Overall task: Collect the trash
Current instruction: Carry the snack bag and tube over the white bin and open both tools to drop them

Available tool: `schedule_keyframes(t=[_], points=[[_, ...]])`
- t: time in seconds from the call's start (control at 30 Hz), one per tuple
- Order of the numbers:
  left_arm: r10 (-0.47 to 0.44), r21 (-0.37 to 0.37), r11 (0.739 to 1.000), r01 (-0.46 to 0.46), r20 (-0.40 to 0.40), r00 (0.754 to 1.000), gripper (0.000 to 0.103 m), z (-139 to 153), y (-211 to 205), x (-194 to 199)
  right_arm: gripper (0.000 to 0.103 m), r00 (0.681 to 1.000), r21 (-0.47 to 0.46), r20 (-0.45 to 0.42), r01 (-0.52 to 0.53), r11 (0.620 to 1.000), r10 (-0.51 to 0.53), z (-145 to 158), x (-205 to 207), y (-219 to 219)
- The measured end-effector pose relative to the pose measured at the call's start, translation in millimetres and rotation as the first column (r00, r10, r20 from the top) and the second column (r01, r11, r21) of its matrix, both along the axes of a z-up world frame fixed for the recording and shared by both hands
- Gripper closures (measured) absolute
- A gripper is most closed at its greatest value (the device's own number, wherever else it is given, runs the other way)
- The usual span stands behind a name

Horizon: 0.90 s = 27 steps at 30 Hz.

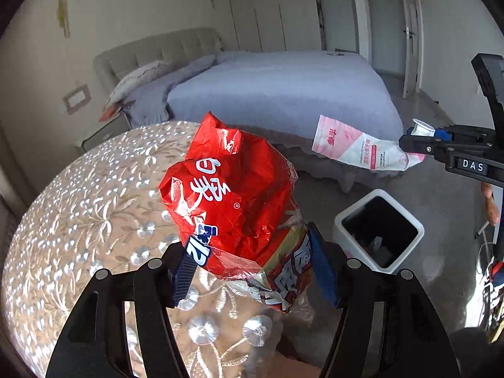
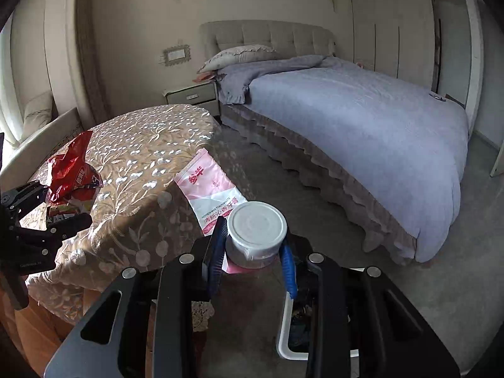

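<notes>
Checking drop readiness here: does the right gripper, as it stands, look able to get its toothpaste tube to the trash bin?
Probably yes. The right gripper grips the toothpaste tube by its white cap, and the white trash bin sits open just beneath it. Nothing seems to lie between them; the left gripper holds its red snack bag over the table.

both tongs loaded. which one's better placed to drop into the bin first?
Right, probably. The right tongs, shut on the toothpaste tube, hang almost directly over the white bin. The left tongs hold the red wrapper over the table, beside the bin.
</notes>
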<state>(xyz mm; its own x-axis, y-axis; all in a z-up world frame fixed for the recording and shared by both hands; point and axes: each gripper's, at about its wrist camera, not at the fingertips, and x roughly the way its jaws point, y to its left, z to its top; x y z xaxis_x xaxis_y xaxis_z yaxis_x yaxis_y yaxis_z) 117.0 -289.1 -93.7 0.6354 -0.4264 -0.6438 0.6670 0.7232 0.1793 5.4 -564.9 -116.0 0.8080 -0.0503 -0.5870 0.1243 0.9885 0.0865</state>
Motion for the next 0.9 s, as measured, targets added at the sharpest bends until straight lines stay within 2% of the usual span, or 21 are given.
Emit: schedule_keyframes(t=[0.2, 0.4, 0.6, 0.63, 0.7, 0.73, 0.8, 0.83, 0.9], points=[[-0.162, 0.009, 0.987, 0.163, -0.069, 0.984, 0.04, -32, -75, -14, 0.07, 0.991, 0.046, -0.052, 0.124, 0.991, -0.122, -39, -23, -54], [-0.341, 0.005, 0.939, 0.344, -0.116, 0.933, 0.039, -73, -145, -24, 0.07, 0.97, 0.125, -0.103, 0.231, 0.965, -0.219, -77, -35, -107], [-0.422, 0.0, 0.903, 0.429, -0.181, 0.888, 0.038, -110, -197, -21, 0.069, 0.948, 0.126, -0.143, 0.301, 0.945, -0.283, -106, -35, -134], [-0.441, -0.018, 0.895, 0.447, -0.192, 0.876, 0.036, -115, -201, -20, 0.069, 0.945, 0.127, -0.149, 0.31, 0.942, -0.29, -111, -33, -137], [-0.476, -0.04, 0.876, 0.481, -0.236, 0.847, 0.015, -125, -211, -17, 0.069, 0.937, 0.129, -0.162, 0.331, 0.935, -0.31, -119, -29, -141], [-0.485, -0.038, 0.87, 0.492, -0.253, 0.837, 0.005, -131, -215, -18, 0.065, 0.934, 0.129, -0.169, 0.337, 0.932, -0.315, -124, -27, -144], [-0.491, -0.004, 0.862, 0.508, -0.263, 0.831, 0.005, -144, -224, -19, 0.008, 0.926, 0.138, -0.168, 0.363, 0.921, -0.339, -131, -28, -149], [-0.49, 0.019, 0.859, 0.512, -0.261, 0.832, 0.005, -149, -227, -20, 0.004, 0.922, 0.142, -0.156, 0.377, 0.915, -0.356, -133, -30, -151], [-0.485, 0.045, 0.858, 0.512, -0.258, 0.835, 0.005, -157, -230, -21, 0.004, 0.923, 0.151, -0.169, 0.372, 0.916, -0.347, -136, -31, -155]])
